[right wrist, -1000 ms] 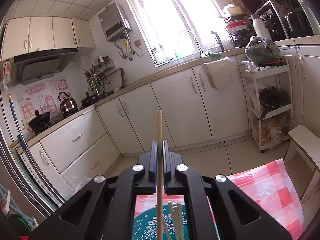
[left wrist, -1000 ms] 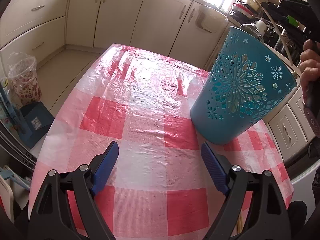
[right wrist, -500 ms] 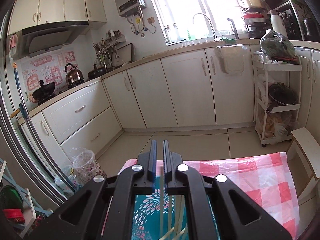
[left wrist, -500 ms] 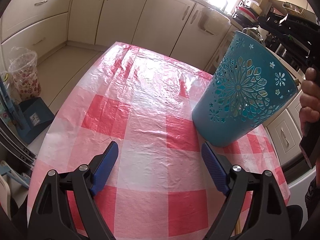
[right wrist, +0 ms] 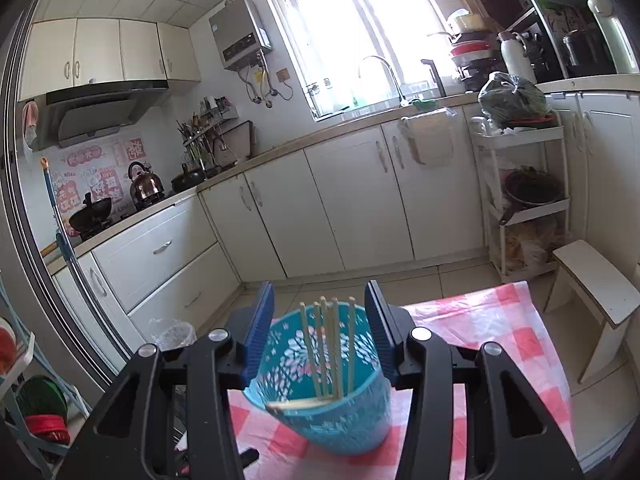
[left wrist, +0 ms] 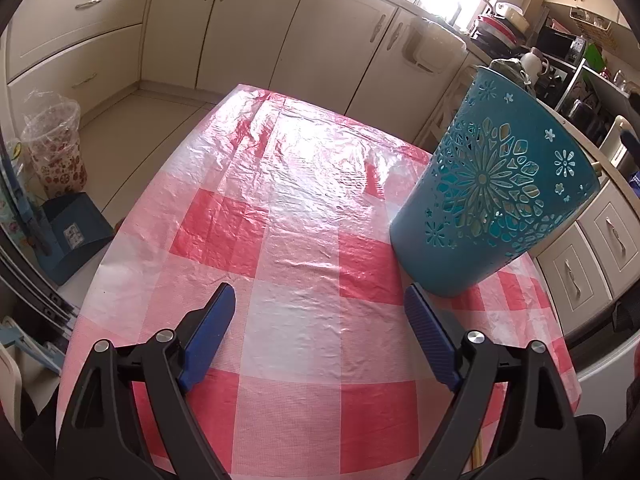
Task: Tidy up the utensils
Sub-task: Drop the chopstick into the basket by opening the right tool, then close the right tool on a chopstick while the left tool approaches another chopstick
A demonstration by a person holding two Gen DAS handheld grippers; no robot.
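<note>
The holder point(right wrist: 328, 396) stood on the checked table point(left wrist: 296, 320), chopsticks point(right wrist: 330, 348) upright inside it, long axes near vertical, one stick lying across the near rim. The right gripper point(right wrist: 320, 332) sat just behind and above the holder, jaws opening, nothing between the pads. The left gripper point(left wrist: 320, 332) was released and empty, with the holder ahead to its right. In my judgement the right gripper was nearer.
</note>
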